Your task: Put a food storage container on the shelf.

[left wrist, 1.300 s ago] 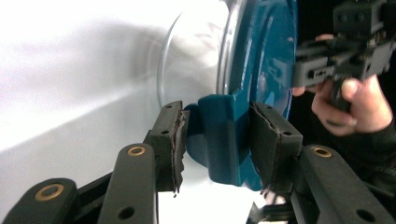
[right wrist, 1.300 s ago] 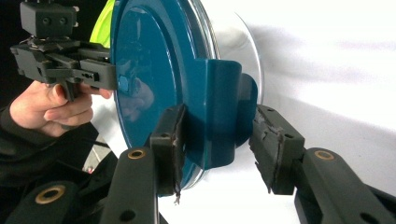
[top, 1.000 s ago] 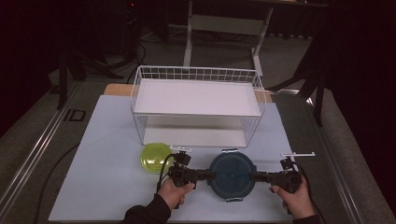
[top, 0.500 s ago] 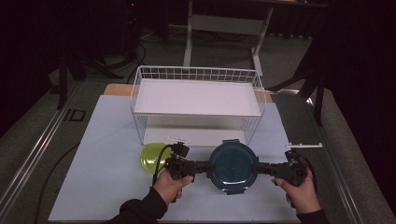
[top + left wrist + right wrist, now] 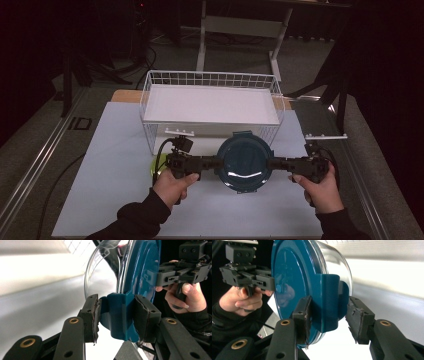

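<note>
While the high view is looking down on the white table (image 5: 100,200), the left gripper (image 5: 212,161) and the right gripper (image 5: 276,163) are holding a round teal-lidded glass container (image 5: 244,162) level between them, above the table and just before the wire basket (image 5: 150,100). In the left gripper view the jaws are clamping the lid's teal latch tab (image 5: 120,315), both pads pressing on it. In the right gripper view the jaws are straddling the opposite tab (image 5: 329,305); one pad is touching, the other seemingly standing just off. Being glass, it is likely handling as heavy, rigid, slippery and breakable, so the stiff tabs are offering the surest hold
</note>
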Motion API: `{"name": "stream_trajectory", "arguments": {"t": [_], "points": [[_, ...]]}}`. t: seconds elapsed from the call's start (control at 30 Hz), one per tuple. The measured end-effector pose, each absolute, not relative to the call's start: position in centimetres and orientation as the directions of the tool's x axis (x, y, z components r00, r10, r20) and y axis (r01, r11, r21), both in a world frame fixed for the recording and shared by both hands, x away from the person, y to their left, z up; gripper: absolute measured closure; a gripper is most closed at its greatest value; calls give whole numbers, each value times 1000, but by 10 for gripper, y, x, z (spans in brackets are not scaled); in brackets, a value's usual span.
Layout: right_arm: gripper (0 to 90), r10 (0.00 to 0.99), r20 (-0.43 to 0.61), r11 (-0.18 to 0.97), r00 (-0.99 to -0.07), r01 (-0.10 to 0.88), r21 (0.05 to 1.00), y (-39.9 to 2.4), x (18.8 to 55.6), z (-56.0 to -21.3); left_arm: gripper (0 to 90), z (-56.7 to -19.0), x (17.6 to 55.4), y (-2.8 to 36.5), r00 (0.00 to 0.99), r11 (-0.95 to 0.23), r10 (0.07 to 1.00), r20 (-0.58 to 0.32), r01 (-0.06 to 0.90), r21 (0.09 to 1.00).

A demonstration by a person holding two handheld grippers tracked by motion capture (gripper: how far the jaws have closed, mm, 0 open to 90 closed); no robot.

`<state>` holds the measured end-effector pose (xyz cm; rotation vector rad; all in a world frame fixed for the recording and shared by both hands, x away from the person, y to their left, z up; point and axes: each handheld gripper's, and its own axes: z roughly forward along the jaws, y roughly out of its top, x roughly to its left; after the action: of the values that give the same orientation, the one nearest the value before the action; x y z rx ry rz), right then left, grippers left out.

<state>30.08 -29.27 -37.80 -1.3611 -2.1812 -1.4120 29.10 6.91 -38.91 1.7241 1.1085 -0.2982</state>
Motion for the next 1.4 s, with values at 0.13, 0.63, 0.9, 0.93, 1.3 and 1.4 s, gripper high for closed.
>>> {"name": "stream_trajectory", "arguments": {"t": [0.13,0.63,0.9,0.93,1.3,1.4], "points": [[559,576,591,112,-565,771,627,-284,310,-360,576,-372,297,78,553,-43,537,-638,773,633],[558,564,582,126,-585,758,640,-250,355,-316,574,-331,332,111,537,3,560,-631,760,650],[556,572,587,111,-574,763,637,-235,379,-304,572,-320,355,123,522,46,563,-641,754,655],[557,573,590,107,-569,765,635,-234,381,-303,572,-320,358,125,516,50,564,-644,758,651],[554,589,620,86,-519,802,591,-225,408,-305,568,-322,383,132,497,81,565,-659,762,643],[553,591,620,81,-516,803,590,-223,412,-302,566,-319,387,134,500,76,562,-659,762,643]]}}
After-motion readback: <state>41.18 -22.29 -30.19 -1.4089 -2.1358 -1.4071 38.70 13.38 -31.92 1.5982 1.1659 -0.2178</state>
